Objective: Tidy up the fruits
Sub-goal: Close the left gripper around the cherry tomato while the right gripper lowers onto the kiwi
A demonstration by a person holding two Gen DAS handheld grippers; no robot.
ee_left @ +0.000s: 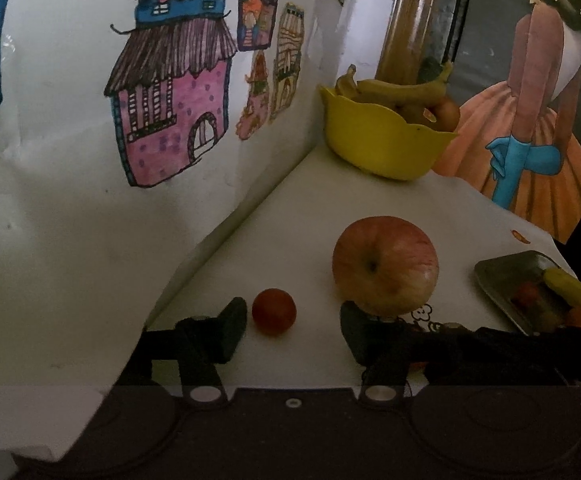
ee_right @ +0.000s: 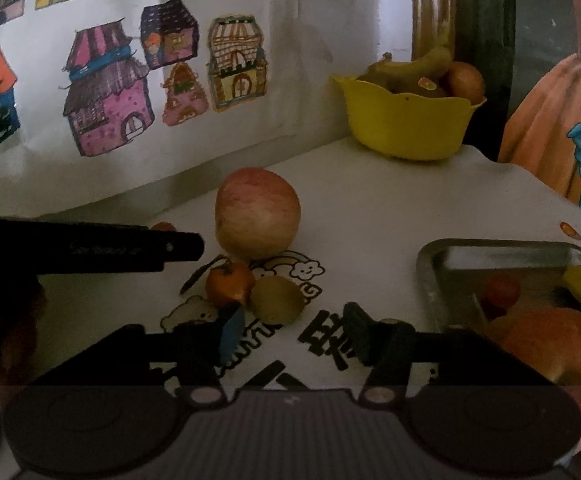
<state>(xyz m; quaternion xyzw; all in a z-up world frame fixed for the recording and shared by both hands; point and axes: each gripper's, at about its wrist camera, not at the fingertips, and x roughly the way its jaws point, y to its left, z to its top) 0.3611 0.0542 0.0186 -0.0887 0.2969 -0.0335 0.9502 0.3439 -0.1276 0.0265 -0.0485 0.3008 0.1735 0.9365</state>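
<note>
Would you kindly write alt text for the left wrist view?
An open left gripper frames a small red fruit on a white table, with a large apple just ahead. A yellow bowl of bananas stands behind, a metal tray at right.

Left tongs (ee_left: pixel 292 330): two black, blocky fingers (ee_left: pixel 232 328) on black bars, each bar pinned by a round silver screw (ee_left: pixel 206 393); dark housing below with two large round raised discs and a small silver ring at centre. Right tongs (ee_right: pixel 290 332): same black build, but one pad (ee_right: pixel 231 332) shows a blue face; ribbed grey panel between the discs; pinkish screw heads (ee_right: pixel 377 395).
</note>
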